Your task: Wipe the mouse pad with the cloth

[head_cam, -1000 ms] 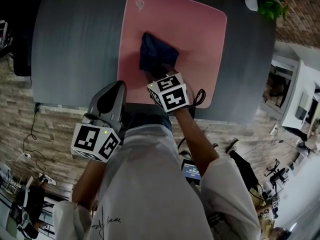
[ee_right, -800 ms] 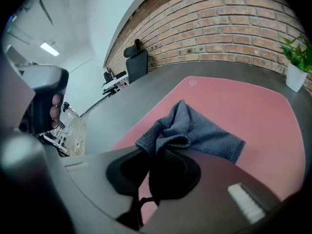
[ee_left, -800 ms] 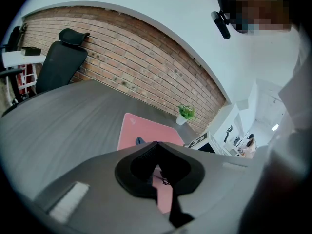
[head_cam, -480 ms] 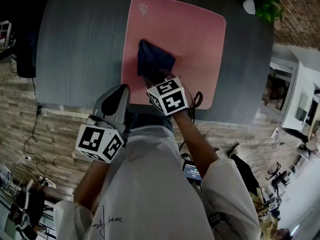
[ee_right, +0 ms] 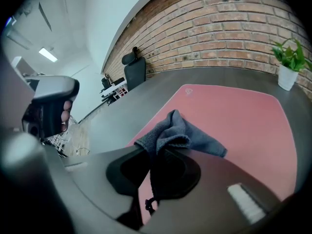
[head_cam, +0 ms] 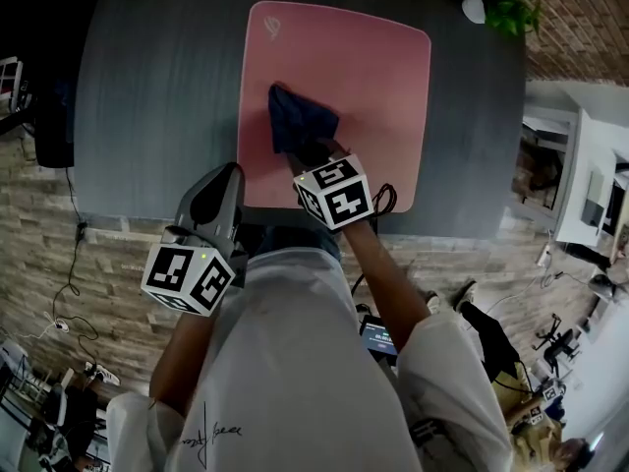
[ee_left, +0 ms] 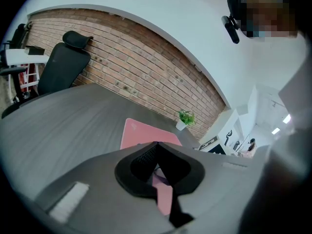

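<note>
Right gripper (ee_right: pixel 155 155) clamped on dark blue cloth (head_cam: pixel 298 124). Cloth bunched, resting on pink mouse pad (head_cam: pixel 378 77), left-of-centre portion. Left gripper (ee_left: pixel 157 147) jaws together, nothing held, positioned over near edge of grey table (head_cam: pixel 147 96), beside pad's near-left corner. Potted plant (head_cam: pixel 503 3) at table's far-right corner.

A crumpled dark blue cloth (head_cam: pixel 298 124) lies on the pink mouse pad (head_cam: pixel 373 87).

The head view looks steeply down from above the person (head_cam: pixel 295 362) onto the dark grey worktop (head_cam: pixel 147 87) and pink rectangular mouse pad (head_cam: pixel 373 96). The left gripper view sits low at the worktop's near edge, the right gripper view close over the pad; both face the red brick wall (ee_left: pixel 146 67). All share the pad.
</note>
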`<state>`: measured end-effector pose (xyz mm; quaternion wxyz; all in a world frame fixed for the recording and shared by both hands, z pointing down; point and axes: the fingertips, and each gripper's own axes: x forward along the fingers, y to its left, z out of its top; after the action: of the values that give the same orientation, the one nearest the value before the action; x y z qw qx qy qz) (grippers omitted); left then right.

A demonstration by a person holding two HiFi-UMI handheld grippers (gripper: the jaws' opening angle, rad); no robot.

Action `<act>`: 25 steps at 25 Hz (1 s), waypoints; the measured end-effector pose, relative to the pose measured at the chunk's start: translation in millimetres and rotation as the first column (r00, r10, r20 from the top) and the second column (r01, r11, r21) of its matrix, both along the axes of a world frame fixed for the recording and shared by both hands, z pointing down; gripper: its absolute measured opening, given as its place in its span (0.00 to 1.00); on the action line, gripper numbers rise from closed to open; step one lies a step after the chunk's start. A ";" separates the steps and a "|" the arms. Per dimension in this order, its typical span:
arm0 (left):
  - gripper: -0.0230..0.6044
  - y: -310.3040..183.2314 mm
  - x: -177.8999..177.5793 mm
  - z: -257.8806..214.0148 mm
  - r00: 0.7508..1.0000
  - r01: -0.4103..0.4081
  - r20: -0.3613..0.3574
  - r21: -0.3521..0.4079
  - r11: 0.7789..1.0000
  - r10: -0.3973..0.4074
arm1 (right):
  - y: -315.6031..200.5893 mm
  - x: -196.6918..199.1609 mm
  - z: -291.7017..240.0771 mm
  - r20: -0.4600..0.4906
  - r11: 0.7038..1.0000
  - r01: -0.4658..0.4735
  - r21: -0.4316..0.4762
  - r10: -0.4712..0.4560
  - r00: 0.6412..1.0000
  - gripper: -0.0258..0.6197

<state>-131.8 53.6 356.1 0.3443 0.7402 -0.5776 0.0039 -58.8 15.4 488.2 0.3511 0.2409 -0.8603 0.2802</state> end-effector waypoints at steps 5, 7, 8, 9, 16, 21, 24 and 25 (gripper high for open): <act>0.06 3.8 -0.3 -0.6 0.999 -0.035 0.007 0.000 0.999 0.035 | -4.9 7.4 -12.0 0.002 0.999 -0.027 0.029 0.027 1.000 0.09; 0.06 5.3 0.7 0.5 0.999 -0.038 0.003 -0.002 0.999 0.038 | -6.3 12.2 -17.3 0.006 0.998 -0.043 0.040 0.043 0.999 0.09; 0.06 5.7 2.2 0.3 0.999 -0.041 0.000 -0.001 0.999 0.041 | -6.5 14.9 -19.7 0.008 0.998 -0.051 0.043 0.051 0.999 0.09; 0.06 5.7 4.1 -0.7 0.999 -0.046 -0.002 0.002 0.999 0.046 | -6.7 17.4 -22.0 0.009 0.997 -0.059 0.047 0.058 0.998 0.09; 0.06 0.0 17.2 -16.8 0.996 -0.086 -0.004 0.046 0.995 0.087 | -7.7 29.1 -38.1 0.014 0.993 -0.086 0.075 0.085 0.996 0.09; 0.06 -4.4 17.7 -20.0 0.995 -0.097 -0.003 0.062 0.993 0.097 | -11.0 34.3 -50.6 0.026 0.988 -0.116 0.097 0.114 0.993 0.09; 0.06 -4.8 19.5 -21.2 0.994 -0.106 -0.004 0.066 0.992 0.106 | -12.0 39.2 -59.6 0.040 0.984 -0.144 0.108 0.141 0.989 0.09; 0.06 -5.6 20.7 -22.6 0.994 -0.112 -0.003 0.071 0.991 0.112 | -11.9 41.0 -62.7 0.043 0.982 -0.152 0.112 0.148 0.988 0.09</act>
<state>-111.2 48.0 333.5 0.3194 0.7831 -0.5336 0.0002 -17.8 3.5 425.5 0.2998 0.3199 -0.8603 0.2599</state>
